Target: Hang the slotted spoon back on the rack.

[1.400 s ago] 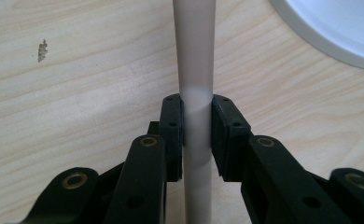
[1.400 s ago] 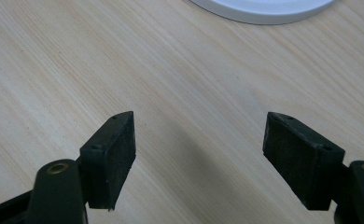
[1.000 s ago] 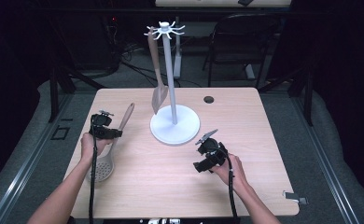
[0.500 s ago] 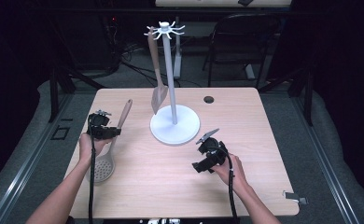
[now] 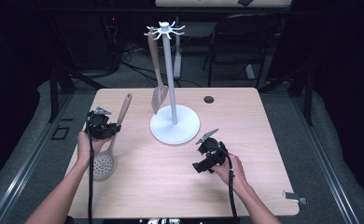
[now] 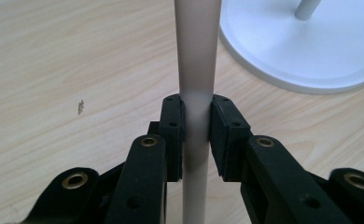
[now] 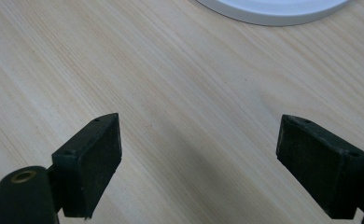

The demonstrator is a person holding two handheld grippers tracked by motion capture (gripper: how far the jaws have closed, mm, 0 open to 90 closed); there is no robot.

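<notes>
Left gripper [image 5: 106,126] is clamped on the handle of the skimmer spoon [image 5: 106,156]; the left gripper view has both jaws pressed flat against the pale handle [image 6: 196,70], gripped about mid-shaft. The handle runs straight ahead of the jaws toward the table's far side, and the perforated bowl lies behind the gripper, toward the person, flat on the table [image 5: 138,186]. My read: the grasp is made and the lift is next, so the job looks like hanging this spoon on the rack. The next move calls for raising the spoon clear of the table, turning it upright with the handle end up, and carrying it forward and to the gripper's right to a free hook on the crown [image 5: 165,31]. I can't tell whether the handle end has a hanging hole. The rack [image 5: 175,123] is the only holder here: white round base, thin pole, ring of hooks on top. It carries one item, a spatula [image 5: 156,74] hanging blade down on its left side, tip just above or touching the base edge; the other hooks look free. Watch for clipping that spatula on approach. Right gripper [image 5: 208,156] is spread wide with nothing between its jaws, hovering low over bare wood, with the rack base [image 7: 273,9] just ahead of it.
</notes>
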